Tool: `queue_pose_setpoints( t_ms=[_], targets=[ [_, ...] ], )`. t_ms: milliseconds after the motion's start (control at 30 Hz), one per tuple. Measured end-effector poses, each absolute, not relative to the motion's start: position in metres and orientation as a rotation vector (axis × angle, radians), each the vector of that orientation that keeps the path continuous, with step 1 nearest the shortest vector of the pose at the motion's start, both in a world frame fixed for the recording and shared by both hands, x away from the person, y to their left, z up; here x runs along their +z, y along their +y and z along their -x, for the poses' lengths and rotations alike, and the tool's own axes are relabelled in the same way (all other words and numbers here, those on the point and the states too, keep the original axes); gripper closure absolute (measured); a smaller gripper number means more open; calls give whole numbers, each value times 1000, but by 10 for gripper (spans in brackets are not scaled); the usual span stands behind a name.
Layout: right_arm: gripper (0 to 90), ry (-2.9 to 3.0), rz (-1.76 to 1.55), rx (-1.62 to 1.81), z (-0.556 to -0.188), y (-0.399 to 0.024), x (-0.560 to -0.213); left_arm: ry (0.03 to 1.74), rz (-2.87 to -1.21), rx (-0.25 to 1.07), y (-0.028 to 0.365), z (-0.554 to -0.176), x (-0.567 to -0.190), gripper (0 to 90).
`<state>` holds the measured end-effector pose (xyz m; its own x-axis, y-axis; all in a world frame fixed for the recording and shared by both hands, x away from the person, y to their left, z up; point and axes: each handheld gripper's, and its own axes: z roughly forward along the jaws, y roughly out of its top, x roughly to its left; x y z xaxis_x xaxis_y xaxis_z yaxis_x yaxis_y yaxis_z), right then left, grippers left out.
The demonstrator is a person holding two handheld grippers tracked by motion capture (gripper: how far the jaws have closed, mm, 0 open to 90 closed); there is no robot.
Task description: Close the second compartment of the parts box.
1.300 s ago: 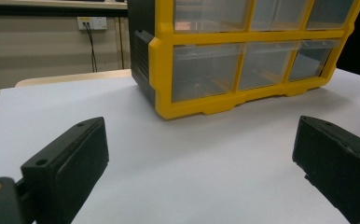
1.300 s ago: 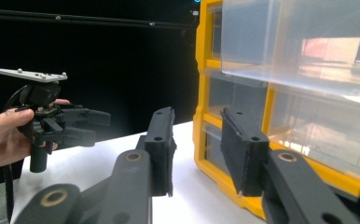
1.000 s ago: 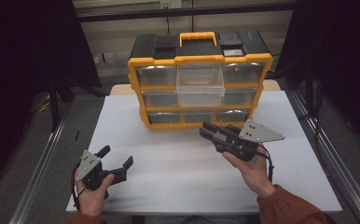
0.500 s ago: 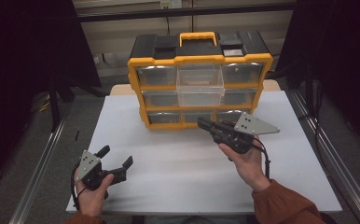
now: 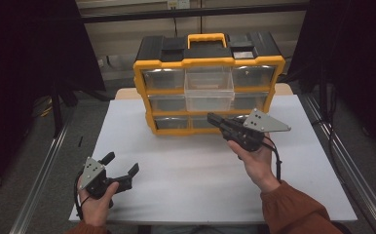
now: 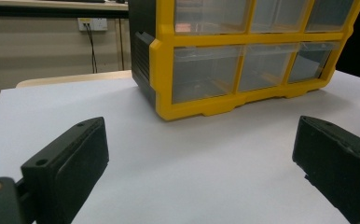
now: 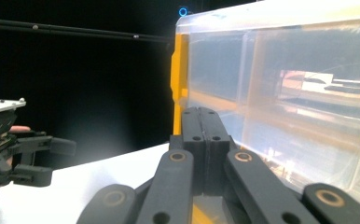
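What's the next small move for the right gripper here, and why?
Probably open it a little and ease forward toward the drawer fronts. The right gripper is shut and empty, its tip close to the bottom row of the yellow organizer, below the pulled-out clear drawer. Shut jaws can't grip anything. The left gripper sits open, well back on the white table.

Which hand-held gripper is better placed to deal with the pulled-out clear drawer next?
Probably the right hand-held gripper: shut, just below the clear drawer of the organizer. The left hand-held gripper sits open near the table's front edge.
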<state>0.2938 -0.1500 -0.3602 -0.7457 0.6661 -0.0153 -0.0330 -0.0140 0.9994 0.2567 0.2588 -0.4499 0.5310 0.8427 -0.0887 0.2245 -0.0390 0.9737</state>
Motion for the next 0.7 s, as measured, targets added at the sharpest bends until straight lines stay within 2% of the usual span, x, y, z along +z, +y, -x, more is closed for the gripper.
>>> queue_pose_setpoints(
  t_ms=[700],
  targets=[
    [900, 1746, -689, 1749, -313, -162, -369, 935, -1580, 641, 260, -257, -450, 36]
  ],
)
